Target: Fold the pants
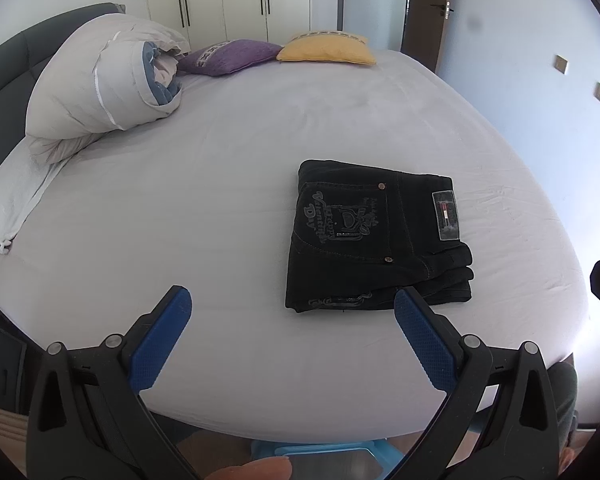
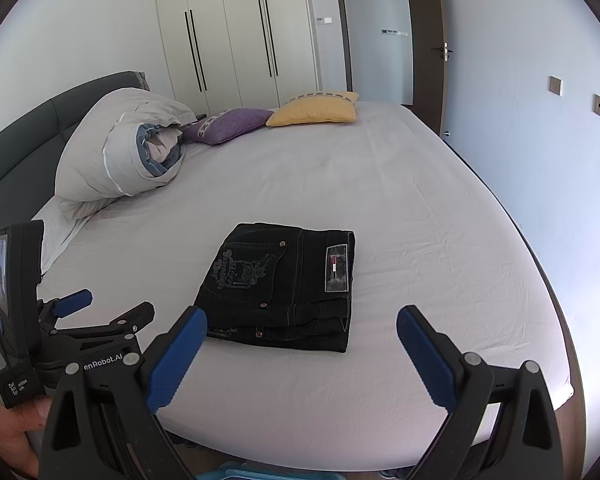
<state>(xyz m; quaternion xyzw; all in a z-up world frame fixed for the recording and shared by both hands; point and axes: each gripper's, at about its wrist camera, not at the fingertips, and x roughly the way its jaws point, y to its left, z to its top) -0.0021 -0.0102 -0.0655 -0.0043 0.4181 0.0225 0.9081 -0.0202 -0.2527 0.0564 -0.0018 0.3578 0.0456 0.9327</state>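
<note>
Black pants [image 1: 376,240] lay as a compact folded stack on the bed [image 1: 220,220], near its front edge. Left gripper [image 1: 292,336] and right gripper [image 2: 302,354] both hung spread apart, empty, clear of the cloth. Folding looked finished; nothing evidently left.

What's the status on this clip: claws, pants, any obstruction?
Left claw open, right claw open, both empty. Black pants folded on bed. Nothing in the way.
</note>
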